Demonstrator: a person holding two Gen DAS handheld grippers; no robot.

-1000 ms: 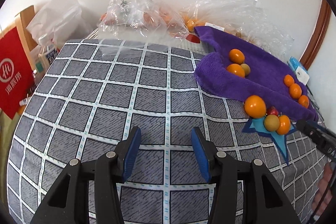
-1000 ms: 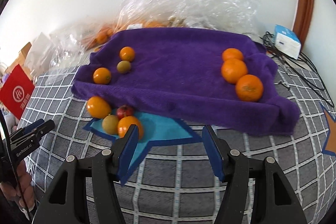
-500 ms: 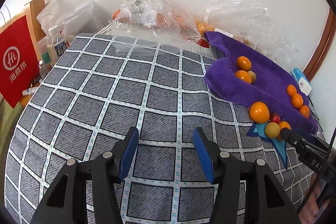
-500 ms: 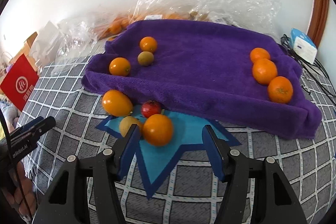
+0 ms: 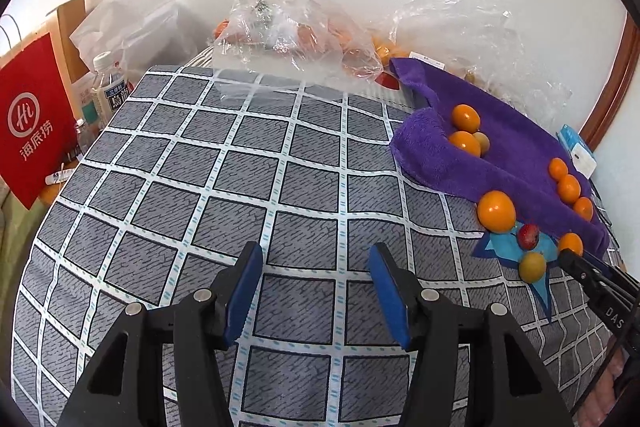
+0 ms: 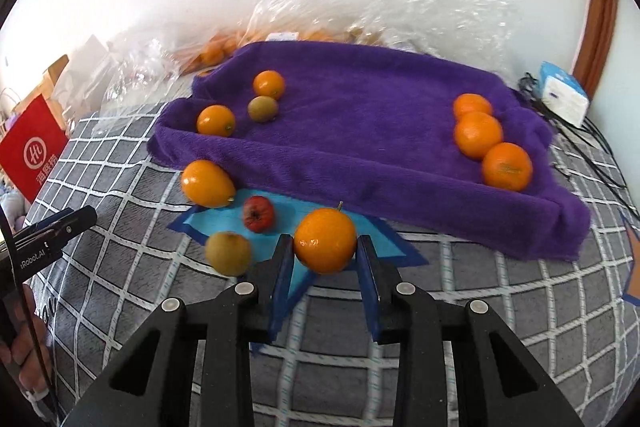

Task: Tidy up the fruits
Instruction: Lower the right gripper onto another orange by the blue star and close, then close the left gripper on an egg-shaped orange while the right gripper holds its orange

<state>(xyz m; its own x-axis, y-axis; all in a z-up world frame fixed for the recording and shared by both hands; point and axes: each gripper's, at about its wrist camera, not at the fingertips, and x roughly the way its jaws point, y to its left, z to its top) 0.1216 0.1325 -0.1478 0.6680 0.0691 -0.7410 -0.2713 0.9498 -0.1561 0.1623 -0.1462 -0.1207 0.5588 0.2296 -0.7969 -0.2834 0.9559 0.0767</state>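
My right gripper (image 6: pixel 325 247) has its two fingers closed in on both sides of an orange (image 6: pixel 325 241) on the blue star patch. Beside it lie a small red fruit (image 6: pixel 259 213), a yellow-green fruit (image 6: pixel 229 253) and a larger orange (image 6: pixel 207 183). The purple towel (image 6: pixel 360 131) holds three oranges at its right (image 6: pixel 478 134) and two oranges with a green fruit (image 6: pixel 263 108) at its left. My left gripper (image 5: pixel 316 287) is open and empty over the checked cloth, left of the fruit. The right gripper also shows at the right edge of the left wrist view (image 5: pixel 576 265).
Clear plastic bags (image 5: pixel 292 31) with more fruit lie along the wall behind the towel. A red paper bag (image 5: pixel 32 123) and bottles (image 5: pixel 110 87) stand at the left edge. A white-and-blue box (image 6: pixel 562 99) and cables lie right of the towel.
My right gripper has moved forward to the orange on the star patch and its fingers have closed in around it. My left gripper has drawn back slightly and stayed open.
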